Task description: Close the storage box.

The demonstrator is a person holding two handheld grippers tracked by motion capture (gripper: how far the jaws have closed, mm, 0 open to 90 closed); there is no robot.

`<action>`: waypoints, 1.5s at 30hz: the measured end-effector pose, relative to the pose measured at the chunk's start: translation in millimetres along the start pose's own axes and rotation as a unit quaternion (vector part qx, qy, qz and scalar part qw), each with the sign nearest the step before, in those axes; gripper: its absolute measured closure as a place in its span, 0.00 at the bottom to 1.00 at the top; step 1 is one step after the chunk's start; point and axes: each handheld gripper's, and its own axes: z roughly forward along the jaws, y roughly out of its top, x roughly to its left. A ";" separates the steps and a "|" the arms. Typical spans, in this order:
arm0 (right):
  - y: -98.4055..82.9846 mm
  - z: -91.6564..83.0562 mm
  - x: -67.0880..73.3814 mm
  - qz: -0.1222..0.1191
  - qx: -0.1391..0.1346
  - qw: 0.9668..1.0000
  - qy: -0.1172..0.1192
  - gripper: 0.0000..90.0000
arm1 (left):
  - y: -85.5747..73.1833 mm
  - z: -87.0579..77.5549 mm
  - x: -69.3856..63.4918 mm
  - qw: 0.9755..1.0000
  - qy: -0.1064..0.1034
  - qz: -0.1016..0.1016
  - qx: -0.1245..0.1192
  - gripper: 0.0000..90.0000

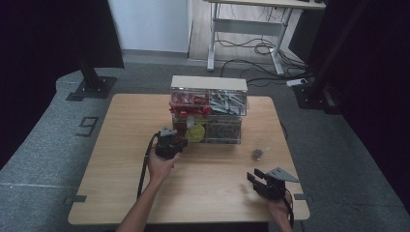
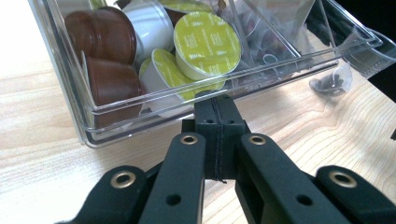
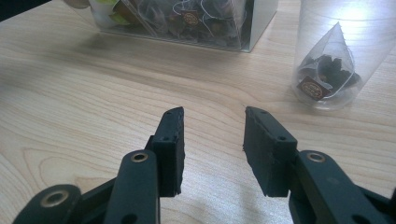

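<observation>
Two grippers in play. Your left gripper [image 2: 218,105] has its jaws pressed together, tips right at the front lip of the clear drawer [image 2: 140,109], apparently pinching its edge; coffee capsules [image 2: 208,44] sit just beyond the tips. Your right gripper [image 3: 212,140] has jaws well apart, gripping nothing, over bare table [image 3: 70,93]. Ahead and to its right: bagged pyramid tea bag [image 3: 327,74], near, not touching.

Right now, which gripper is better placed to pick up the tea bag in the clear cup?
Right. The right gripper is open, facing the cup; the left gripper is shut at the drawer.
</observation>
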 end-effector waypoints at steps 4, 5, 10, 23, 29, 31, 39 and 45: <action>-0.5 0.8 0.9 -0.003 0.001 1.000 -0.002 0.64 | -4.0 3.6 0.4 1.000 -0.001 -0.003 0.004 1.00; -0.5 0.7 1.2 -0.002 0.001 1.000 -0.002 0.64 | -5.1 4.5 0.6 1.000 -0.002 -0.006 0.006 1.00; -0.6 0.4 0.7 -0.002 0.000 1.000 -0.002 0.64 | -8.9 7.6 3.2 1.000 -0.003 -0.009 0.012 1.00; -1.4 1.1 0.3 -0.003 0.003 1.000 -0.003 0.64 | -10.8 8.7 8.5 1.000 0.002 -0.015 0.010 1.00; -1.3 1.2 0.4 -0.004 0.002 1.000 -0.002 0.64 | -13.9 10.7 5.9 1.000 0.001 -0.009 0.015 1.00; -1.4 1.0 0.1 -0.003 0.002 1.000 -0.002 0.64 | -14.5 10.9 4.2 1.000 0.001 -0.006 0.014 0.99; -2.3 2.1 -0.8 -0.003 0.004 1.000 -0.002 0.63 | -18.6 7.3 -1.1 1.000 0.005 0.018 0.002 0.90; -2.6 2.3 -0.9 -0.003 0.005 1.000 -0.003 0.62 | -24.9 3.2 -0.7 1.000 0.012 0.025 0.001 0.79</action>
